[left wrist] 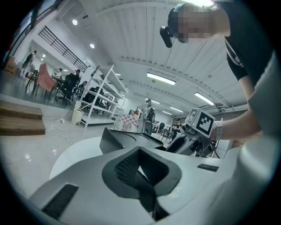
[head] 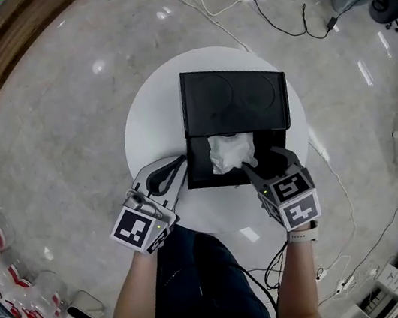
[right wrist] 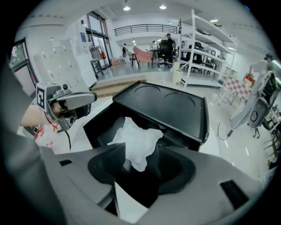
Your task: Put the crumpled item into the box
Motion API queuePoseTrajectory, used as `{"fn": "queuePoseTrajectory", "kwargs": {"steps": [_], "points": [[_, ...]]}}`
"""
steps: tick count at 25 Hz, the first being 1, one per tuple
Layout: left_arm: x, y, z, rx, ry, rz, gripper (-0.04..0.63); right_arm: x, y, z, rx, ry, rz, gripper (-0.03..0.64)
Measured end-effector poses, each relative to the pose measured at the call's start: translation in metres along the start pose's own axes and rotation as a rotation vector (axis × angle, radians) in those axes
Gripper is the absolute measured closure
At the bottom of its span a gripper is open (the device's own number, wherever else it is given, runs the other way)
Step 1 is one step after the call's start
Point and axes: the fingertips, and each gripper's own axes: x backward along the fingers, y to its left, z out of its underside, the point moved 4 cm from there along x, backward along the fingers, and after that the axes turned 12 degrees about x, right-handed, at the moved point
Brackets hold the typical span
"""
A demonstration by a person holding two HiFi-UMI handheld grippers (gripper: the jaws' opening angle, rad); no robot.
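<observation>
I have the right gripper [head: 264, 160] tipped steeply down over the near edge of the box [head: 205, 182], its 2 jaws spread wide. The crumpled item [head: 227, 153] lies inside the box just beyond the tips. In the right gripper view its lower tip shows in the gap, but no pad presses on it, so I judge it released. It looks like thin white tissue or paper, soft, creased and irregular. The box is matte black and rigid, with its hinged lid [head: 233, 101] thrown back toward the far edge of the round white table [head: 148, 121], leaving the cavity open from above. 2 shallow circles are moulded into the lid. My left gripper [head: 180, 161] sits level at the table's near left edge, jaws together on nothing, clear of the work.
</observation>
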Motion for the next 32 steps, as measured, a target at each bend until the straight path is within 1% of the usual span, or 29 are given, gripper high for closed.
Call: {"fn": "queuePoseTrajectory", "kwargs": {"steps": [1,2,5,6,8,10,13,18,21,25,28,32], "points": [[0.001,-0.002,0.0,-0.001,-0.001,0.0,0.588,0.002,0.001,0.0,0.007,-0.015,0.013,0.402],[0.002,-0.004,0.0,-0.002,-0.001,0.001,0.588,0.005,0.001,-0.001,0.013,-0.031,0.028,0.405],[0.006,-0.011,0.0,-0.007,-0.002,0.002,0.588,0.014,0.003,-0.003,0.025,-0.088,0.07,0.471],[0.007,-0.013,0.0,-0.008,-0.002,0.002,0.588,0.018,0.003,-0.004,0.028,-0.108,0.082,0.48],[0.008,-0.017,0.002,-0.01,-0.004,0.002,0.588,0.025,0.004,-0.006,0.03,-0.148,0.105,0.529],[0.01,-0.021,0.004,-0.01,-0.006,0.002,0.588,0.032,0.006,-0.008,0.015,-0.198,0.115,0.561],[0.014,-0.031,0.006,-0.011,-0.011,0.002,0.588,0.046,0.01,-0.013,-0.026,-0.293,0.108,0.604],[0.021,-0.052,0.008,-0.024,-0.024,0.004,0.588,0.072,0.021,-0.019,-0.019,-0.43,0.093,0.611],[0.03,-0.06,0.007,-0.031,-0.038,-0.001,0.588,0.085,0.032,-0.023,-0.02,-0.509,0.068,0.611],[0.043,-0.073,0.011,-0.041,-0.047,-0.008,0.588,0.104,0.045,-0.019,-0.064,-0.596,0.022,0.612],[0.058,-0.085,0.012,-0.054,-0.059,-0.018,0.588,0.121,0.055,-0.012,-0.092,-0.633,0.012,0.612],[0.076,-0.104,0.006,-0.079,-0.088,-0.037,0.588,0.144,0.068,-0.003,-0.082,-0.654,0.021,0.612]]}}
